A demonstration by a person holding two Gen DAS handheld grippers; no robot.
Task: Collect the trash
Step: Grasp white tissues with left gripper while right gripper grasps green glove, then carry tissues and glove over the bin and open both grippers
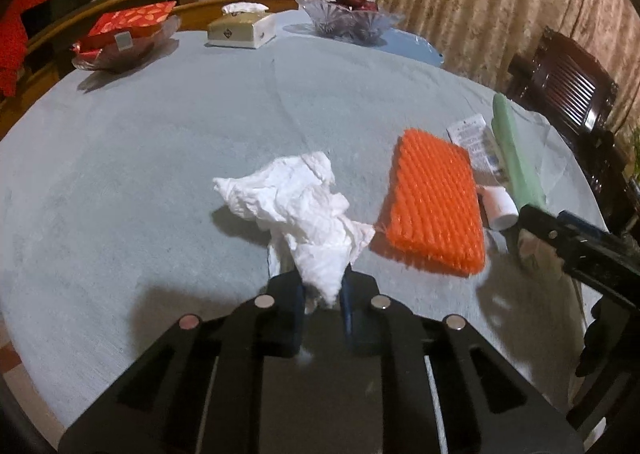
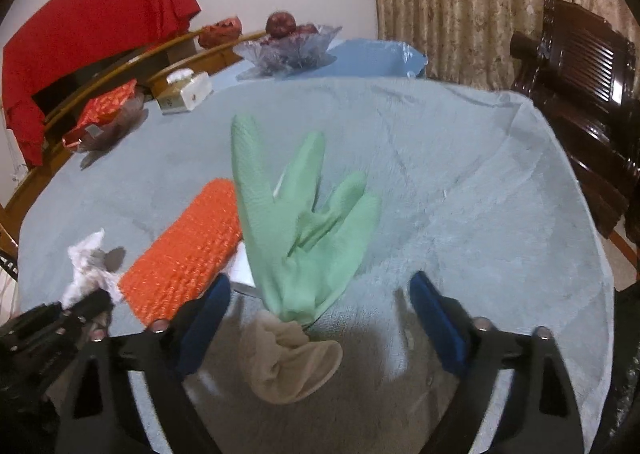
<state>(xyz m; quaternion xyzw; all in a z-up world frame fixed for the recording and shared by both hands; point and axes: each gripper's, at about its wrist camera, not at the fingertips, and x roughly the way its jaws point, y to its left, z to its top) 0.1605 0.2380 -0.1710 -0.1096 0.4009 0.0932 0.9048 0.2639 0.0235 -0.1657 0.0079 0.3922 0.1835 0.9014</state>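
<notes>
My left gripper [image 1: 325, 286] is shut on a crumpled white tissue [image 1: 296, 205], which fans out above the grey-blue tablecloth [image 1: 160, 157]. An orange foam net [image 1: 434, 201] lies to its right, with a white tube [image 1: 486, 173] and a green glove [image 1: 516, 157] beyond. In the right wrist view my right gripper [image 2: 320, 294] is open, its blue pads apart on either side of the green glove [image 2: 296, 221] with its beige cuff [image 2: 292, 366]. The orange net [image 2: 184, 246] and the tissue [image 2: 86, 266] lie to the left.
At the far side stand a tissue box [image 1: 242, 27], a glass bowl of red fruit [image 1: 348, 17] and a dish with a red packet [image 1: 124, 33]. A dark wooden chair [image 2: 580, 101] stands right of the table. Curtains hang behind.
</notes>
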